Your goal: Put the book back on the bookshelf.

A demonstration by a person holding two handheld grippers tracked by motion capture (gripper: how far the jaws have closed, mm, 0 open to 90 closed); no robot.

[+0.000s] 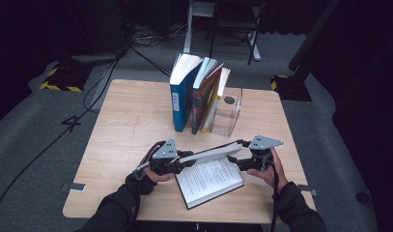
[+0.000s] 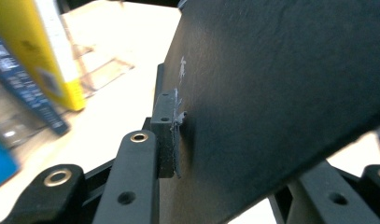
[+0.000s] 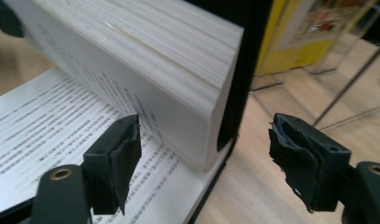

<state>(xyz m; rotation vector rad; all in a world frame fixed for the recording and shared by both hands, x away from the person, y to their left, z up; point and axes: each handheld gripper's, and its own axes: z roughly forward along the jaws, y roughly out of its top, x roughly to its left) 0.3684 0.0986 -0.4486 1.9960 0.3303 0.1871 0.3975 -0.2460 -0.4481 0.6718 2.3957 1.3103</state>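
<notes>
An open book (image 1: pixel 211 176) lies near the front edge of the table (image 1: pixel 121 125), its upper half lifted off the printed pages. The left gripper (image 1: pixel 184 157) has its jaws clamped on the black cover at the book's left end. The right gripper (image 3: pixel 204 158) has its jaws apart, straddling the raised block of pages without touching it. Upright books (image 1: pixel 196 94) stand behind.

This looks like a dark recording room, not a home. A small wooden table (image 1: pixel 131 125) stands alone on grey carpet (image 1: pixel 35 125), with black cables (image 1: pixel 112 67) across the floor and yellow-black tape (image 1: pixel 59 79) on stand feet.
</notes>
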